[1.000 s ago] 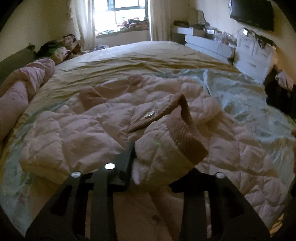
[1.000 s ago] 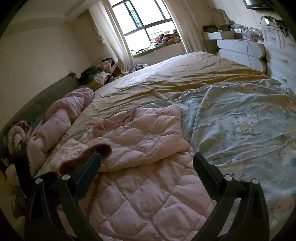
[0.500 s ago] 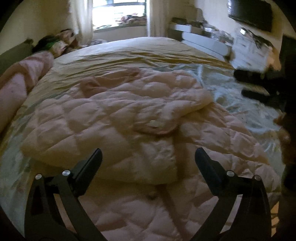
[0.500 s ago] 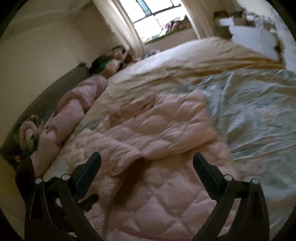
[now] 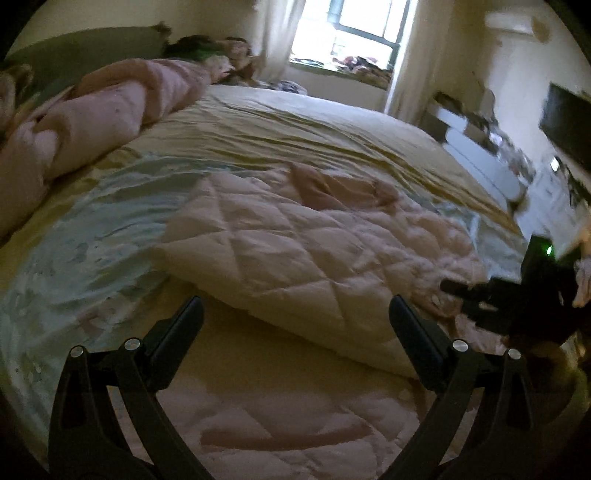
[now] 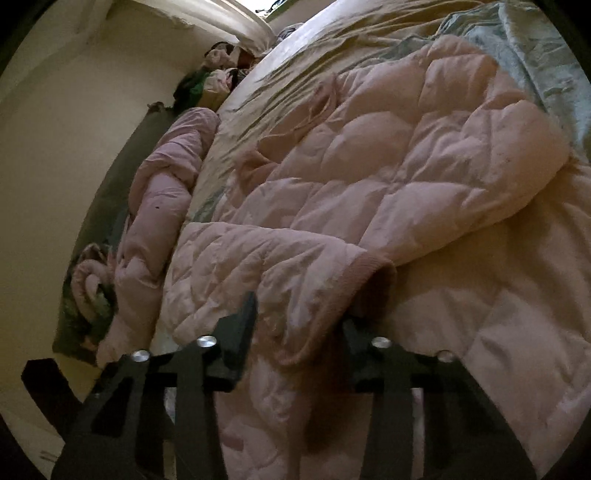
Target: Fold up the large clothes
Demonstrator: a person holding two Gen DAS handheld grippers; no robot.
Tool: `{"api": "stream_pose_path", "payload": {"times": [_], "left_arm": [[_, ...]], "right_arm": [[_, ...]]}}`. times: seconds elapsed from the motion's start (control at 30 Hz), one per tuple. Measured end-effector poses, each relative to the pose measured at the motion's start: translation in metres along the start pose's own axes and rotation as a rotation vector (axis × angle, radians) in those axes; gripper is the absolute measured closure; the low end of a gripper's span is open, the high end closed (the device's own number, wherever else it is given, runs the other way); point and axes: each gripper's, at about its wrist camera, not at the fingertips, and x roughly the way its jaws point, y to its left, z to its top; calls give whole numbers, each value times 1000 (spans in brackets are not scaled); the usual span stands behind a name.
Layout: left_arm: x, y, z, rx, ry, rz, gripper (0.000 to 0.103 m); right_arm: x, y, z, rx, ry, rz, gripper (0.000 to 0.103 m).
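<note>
Right gripper jaws closing around ribbed sleeve cuff of pink quilted jacket; left gripper jaws wide open, empty, above jacket on bed.

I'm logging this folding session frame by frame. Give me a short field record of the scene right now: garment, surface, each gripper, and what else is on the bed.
garment: pink quilted jacket, partly folded, one sleeve laid across the body
surface: bed with yellow and pale blue sheets
left gripper: open, nothing between its fingers, above the jacket's near edge
right gripper: jaws closing, the ribbed sleeve cuff between them
also on bed: rolled pink duvet along the far side
background: window, white dresser
</note>
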Motion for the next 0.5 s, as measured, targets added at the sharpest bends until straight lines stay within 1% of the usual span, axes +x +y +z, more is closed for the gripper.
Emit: {"api": "stream_pose_path", "payload": {"times": [0.03,0.1,0.13,0.23,0.33,0.5], "left_arm": [[-1,4,1,-12,-4,5,9],[-5,13,2,-36,-8,17,9],[-6,16,3,-45,-7,23,9],[-10,25,4,-75,-15,24,9],[-10,30,4,-90,-15,8,9],[-12,32,9,-96,-15,1,9]], "right_arm": [[3,0,0,-10,-2,-1,78],[3,3,1,-48,-7,-12,88],[1,9,0,-84,-16,-18,90],[-16,45,-3,-282,-87,-44,94],[-34,79,-4,-432,-151,-26,96],[-59,124,10,-579,-221,-22,97]]}}
